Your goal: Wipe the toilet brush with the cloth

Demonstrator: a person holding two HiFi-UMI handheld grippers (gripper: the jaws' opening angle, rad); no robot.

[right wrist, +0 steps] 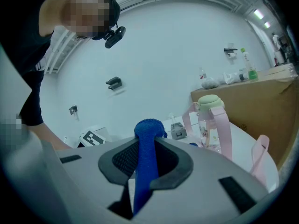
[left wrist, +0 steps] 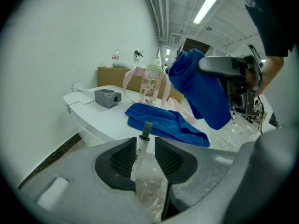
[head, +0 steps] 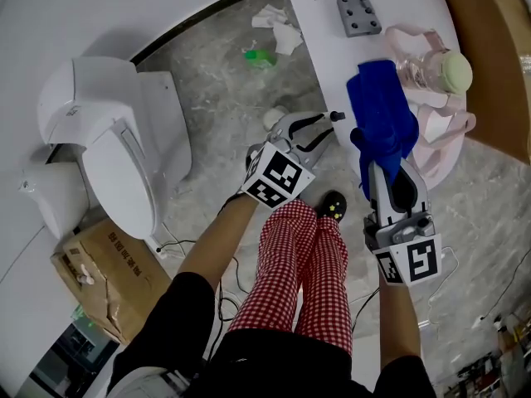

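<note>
My left gripper [head: 318, 128] is shut on the toilet brush [left wrist: 141, 149], a white handle with a grey tip that sticks out past the pads. The tip [head: 336, 116] points toward the blue cloth [head: 383, 118], a short gap away. That cloth [right wrist: 147, 148] is bunched up between the pads of my right gripper [head: 388, 171], which is shut on it. In the left gripper view the held cloth [left wrist: 201, 90] hangs from the right gripper [left wrist: 224, 65] above the handle. A second blue cloth [left wrist: 161, 120] lies flat on the white counter [left wrist: 105, 118].
A white toilet [head: 108, 148] stands at the left, with a cardboard box [head: 104, 276] beside it. On the counter are a grey block [head: 358, 13] and a pink-strapped bottle [head: 431, 73]. Tissues and a green bottle [head: 261, 56] lie on the marble floor. The person's legs are below.
</note>
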